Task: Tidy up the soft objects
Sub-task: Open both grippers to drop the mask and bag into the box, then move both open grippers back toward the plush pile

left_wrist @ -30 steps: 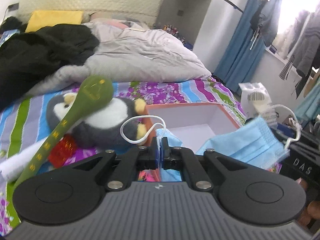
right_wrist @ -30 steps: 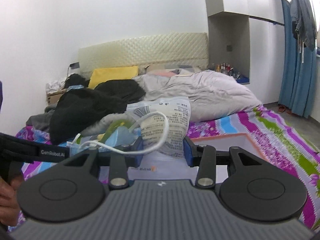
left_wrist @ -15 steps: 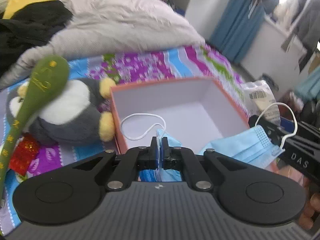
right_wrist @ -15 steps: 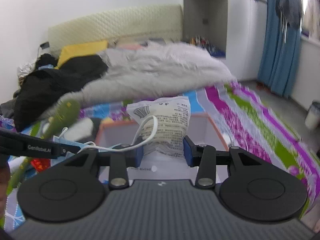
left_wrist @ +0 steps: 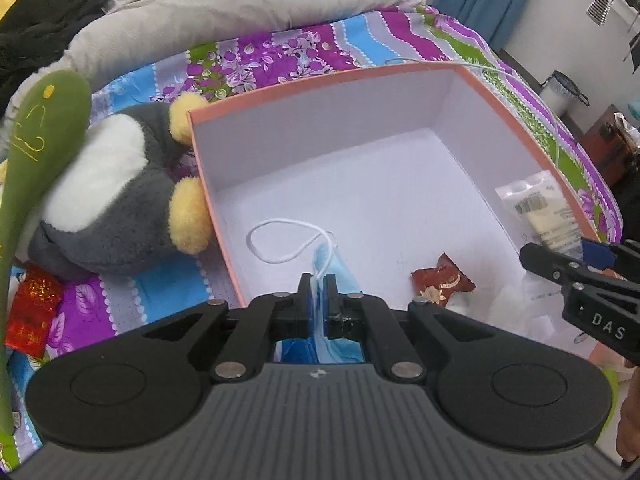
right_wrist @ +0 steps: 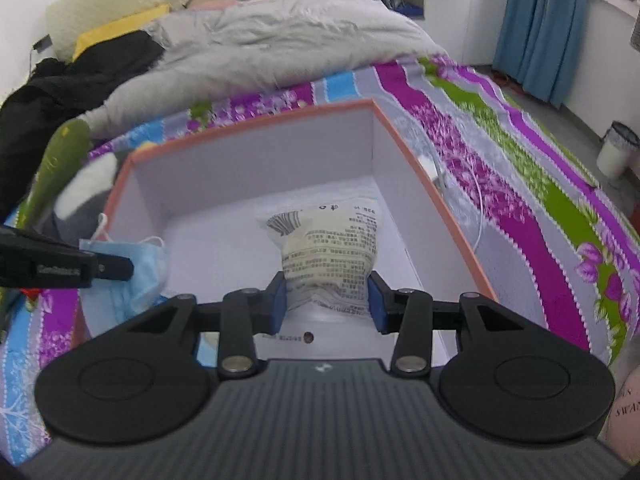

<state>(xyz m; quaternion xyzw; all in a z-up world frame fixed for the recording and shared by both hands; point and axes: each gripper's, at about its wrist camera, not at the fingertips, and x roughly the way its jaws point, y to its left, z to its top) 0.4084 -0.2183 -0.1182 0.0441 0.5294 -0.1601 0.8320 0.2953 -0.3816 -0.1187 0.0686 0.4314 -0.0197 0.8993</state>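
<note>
The blue face mask (left_wrist: 334,280) hangs over the open box (left_wrist: 320,92), clenched in the left tool (left_wrist: 319,300); its ear loop could snag on release. The right tool (right_wrist: 327,300), jaws just widening, seemingly still grips the tissue packet (right_wrist: 328,248), which may drop early.

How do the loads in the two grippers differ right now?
The left gripper pinches a thin, flat blue face mask with white ear loops; the right gripper holds a puffy white printed packet. The left gripper is nearly closed on the mask, while the right gripper stands much wider around the packet. Both loads hang over the open orange-rimmed box.
</note>
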